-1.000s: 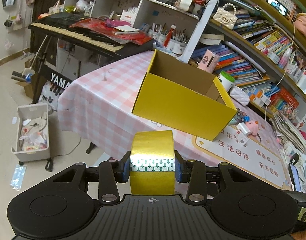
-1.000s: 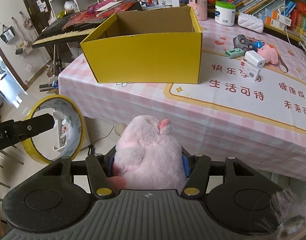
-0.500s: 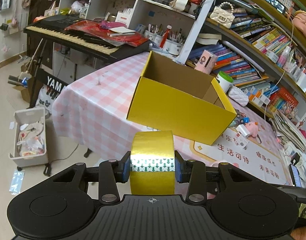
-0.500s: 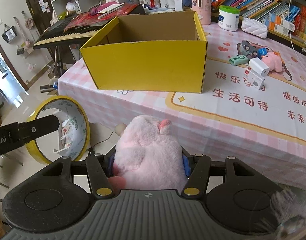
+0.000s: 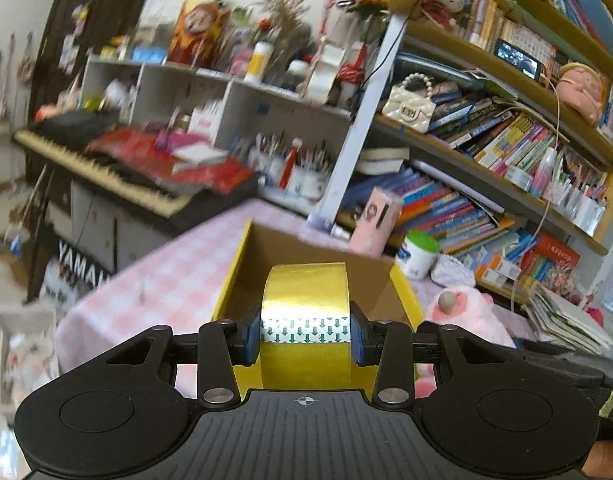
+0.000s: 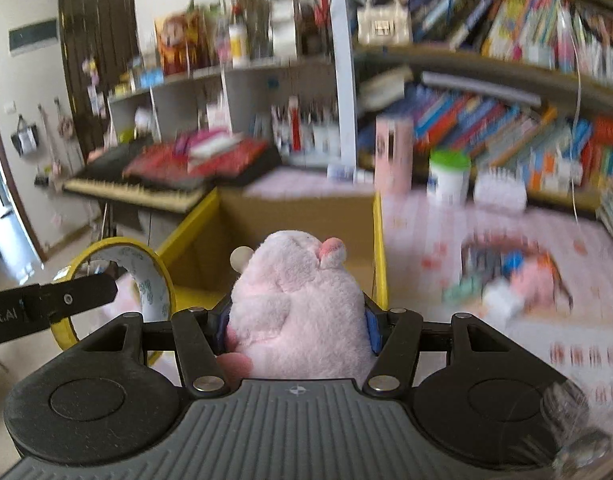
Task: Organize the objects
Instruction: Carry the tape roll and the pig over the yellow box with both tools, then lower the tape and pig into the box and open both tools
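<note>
Packed bookshelves [image 5: 506, 152], keyboard [image 5: 106, 172] behind | pink-check table [image 5: 166, 276] holds yellow box [image 6: 194, 248] | left gripper [image 5: 305, 338] pinching tape roll [image 5: 305, 300] | right gripper [image 6: 296, 326] squeezing pink plush [image 6: 298, 300], both above box

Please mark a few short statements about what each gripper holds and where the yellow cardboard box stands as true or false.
1. The left gripper holds a yellow roll of tape. True.
2. The right gripper is empty. False: it grips a pink plush toy.
3. The open yellow cardboard box stands on the pink checked tablecloth. True.
4. The box lies on the floor. False: it is on the table.
</note>
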